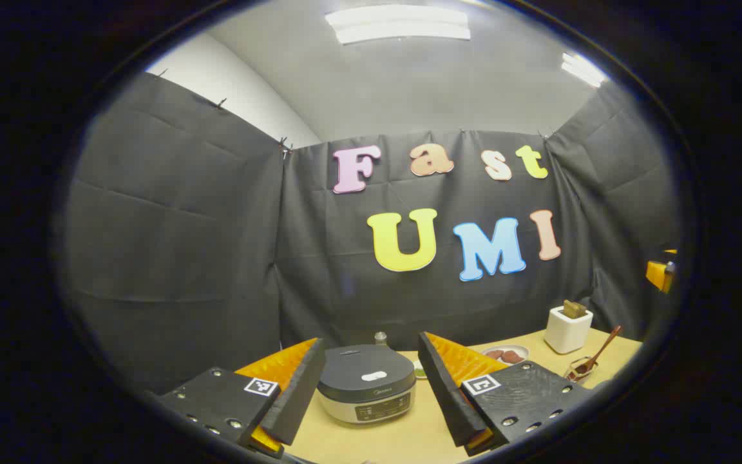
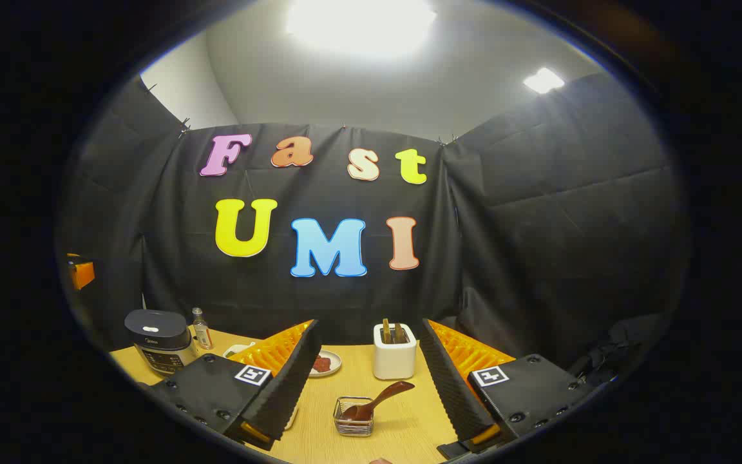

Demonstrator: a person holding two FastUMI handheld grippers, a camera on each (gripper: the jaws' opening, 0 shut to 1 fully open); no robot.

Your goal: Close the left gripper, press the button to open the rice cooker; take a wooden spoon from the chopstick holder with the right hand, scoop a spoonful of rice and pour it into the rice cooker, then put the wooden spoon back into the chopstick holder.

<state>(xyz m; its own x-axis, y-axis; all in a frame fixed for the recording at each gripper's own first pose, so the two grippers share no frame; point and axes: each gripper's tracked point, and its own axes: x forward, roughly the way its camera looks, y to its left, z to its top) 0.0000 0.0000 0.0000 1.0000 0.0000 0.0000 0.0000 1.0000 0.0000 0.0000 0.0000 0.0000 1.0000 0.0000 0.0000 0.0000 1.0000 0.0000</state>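
On the tan wooden table (image 1: 403, 438), between the spread fingers of the left gripper (image 1: 368, 393), sits the rice cooker (image 1: 366, 383) with its dark lid down; a small white mark shows on the lid and a brand name runs along the front band, too small to read. Both grippers carry square black-and-white marker tags on their black finger blocks. The left gripper's fingers stand wide apart and grasp nothing.

Behind the cooker a small bottle (image 1: 380, 338) pokes up, and to the right lies a small plate (image 1: 506, 354) with reddish pieces. Farther right stands the white chopstick holder (image 1: 568, 328), wooden ends showing at its top, and near it a wire basket (image 1: 579, 370) with a wooden spoon (image 1: 603, 353) leaning out of it.

From the right gripper view, the right gripper (image 2: 371, 386) is also spread open and empty — its fingers frame the chopstick holder (image 2: 395, 359) behind and the wire basket (image 2: 353, 417) in front, the wooden spoon (image 2: 377, 400) resting in the basket with its handle tilted up to the right. The rice cooker (image 2: 157, 340) stands well off to the left, lid shut, the bottle (image 2: 201, 328) just beside it.
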